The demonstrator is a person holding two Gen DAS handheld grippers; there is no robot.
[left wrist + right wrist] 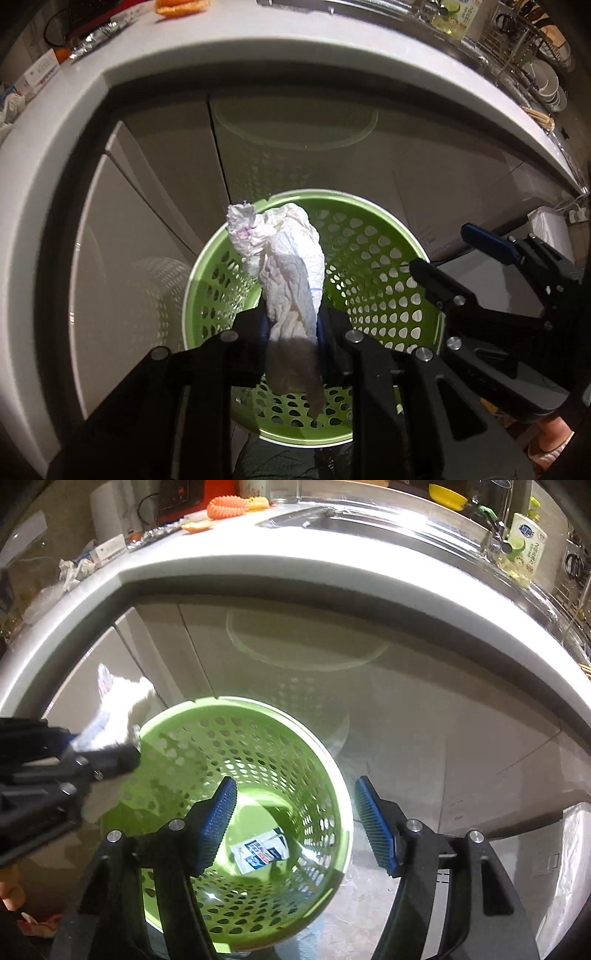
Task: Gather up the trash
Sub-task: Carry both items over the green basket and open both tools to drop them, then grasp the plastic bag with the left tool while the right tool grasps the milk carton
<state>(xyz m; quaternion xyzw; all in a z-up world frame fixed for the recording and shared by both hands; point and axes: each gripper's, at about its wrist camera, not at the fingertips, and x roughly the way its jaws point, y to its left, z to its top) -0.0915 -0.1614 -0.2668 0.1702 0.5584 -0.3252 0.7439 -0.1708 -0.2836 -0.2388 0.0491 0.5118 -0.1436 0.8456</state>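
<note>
Over green bin [369, 236], L gripper [291, 332] clamps crumpled tissue [284, 258], not yet dropped. R gripper [295, 827] apart, empty. One packet [260, 853] already at bin bottom; more litter [75, 570] left on counter [258, 554].

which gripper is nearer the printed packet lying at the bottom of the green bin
Right. The right gripper hangs open directly over the packet inside the green bin. The left gripper sits off by the rim, clamping a crumpled tissue.

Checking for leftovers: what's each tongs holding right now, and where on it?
Left tongs pinch the crumpled paper towel near its lower end; right tongs hold nothing.
</note>
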